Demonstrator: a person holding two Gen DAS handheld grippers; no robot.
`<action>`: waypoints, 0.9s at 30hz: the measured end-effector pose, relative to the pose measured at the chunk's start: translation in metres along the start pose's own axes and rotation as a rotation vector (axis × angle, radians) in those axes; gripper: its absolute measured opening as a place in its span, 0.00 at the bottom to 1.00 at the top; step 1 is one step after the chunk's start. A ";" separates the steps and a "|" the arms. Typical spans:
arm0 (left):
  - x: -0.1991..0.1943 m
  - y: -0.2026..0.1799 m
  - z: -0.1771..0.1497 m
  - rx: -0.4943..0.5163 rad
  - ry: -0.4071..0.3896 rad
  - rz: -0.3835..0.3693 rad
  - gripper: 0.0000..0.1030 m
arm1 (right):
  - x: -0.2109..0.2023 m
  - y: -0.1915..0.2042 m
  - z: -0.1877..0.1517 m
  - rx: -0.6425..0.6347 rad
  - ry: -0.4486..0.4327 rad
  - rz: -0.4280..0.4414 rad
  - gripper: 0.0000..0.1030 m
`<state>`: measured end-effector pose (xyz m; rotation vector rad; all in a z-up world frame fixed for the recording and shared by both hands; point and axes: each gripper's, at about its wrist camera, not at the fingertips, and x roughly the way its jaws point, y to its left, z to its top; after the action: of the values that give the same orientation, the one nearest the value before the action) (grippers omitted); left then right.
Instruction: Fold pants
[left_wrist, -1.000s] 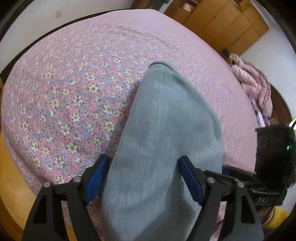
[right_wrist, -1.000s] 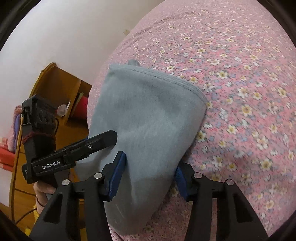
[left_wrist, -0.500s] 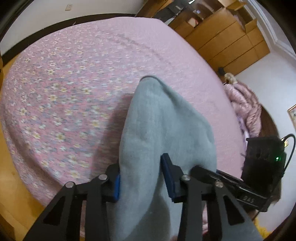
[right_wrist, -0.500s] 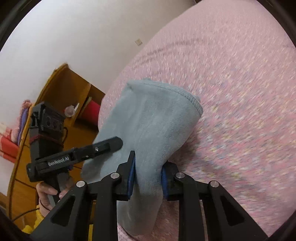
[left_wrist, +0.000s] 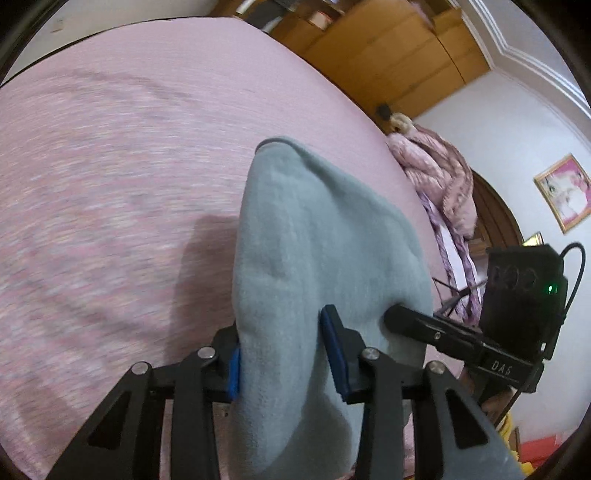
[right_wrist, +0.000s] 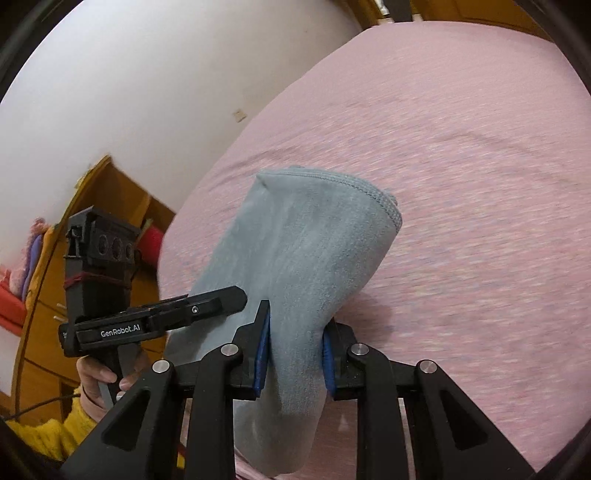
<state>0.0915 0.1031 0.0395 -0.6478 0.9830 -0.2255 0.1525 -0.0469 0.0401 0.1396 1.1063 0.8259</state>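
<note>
The grey-blue pants (left_wrist: 317, 236) hang as a folded bundle lifted above the pink floral bed (left_wrist: 110, 166). My left gripper (left_wrist: 284, 354) is shut on the near edge of the pants. My right gripper (right_wrist: 295, 350) is shut on the same near edge of the pants (right_wrist: 306, 251), right beside the left one. The right gripper also shows in the left wrist view (left_wrist: 443, 332), and the left gripper shows in the right wrist view (right_wrist: 166, 317). The far hemmed end of the pants droops toward the bed.
The bed (right_wrist: 461, 166) fills most of both views, blurred by motion. Wooden wardrobes (left_wrist: 388, 55) stand beyond it. A pink quilt (left_wrist: 436, 173) is heaped at the right. A wooden cabinet (right_wrist: 55, 258) and a white wall (right_wrist: 147, 74) are on the left.
Both grippers closed on the near edge of the pants and lifted it up off the bed. The cloth now hangs bunched between them, and the views tilted upward.
</note>
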 end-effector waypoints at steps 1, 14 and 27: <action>0.010 -0.009 0.003 0.009 0.010 -0.006 0.37 | -0.006 -0.009 0.003 0.002 -0.001 -0.015 0.24; 0.137 -0.069 0.032 0.086 0.148 0.054 0.37 | 0.000 -0.139 0.005 0.221 0.081 -0.080 0.29; 0.121 -0.068 0.031 0.136 0.160 0.064 0.38 | -0.022 -0.150 -0.024 0.276 0.061 -0.139 0.34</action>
<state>0.1910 0.0072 0.0080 -0.4787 1.1304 -0.2879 0.2062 -0.1738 -0.0278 0.2665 1.2700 0.5543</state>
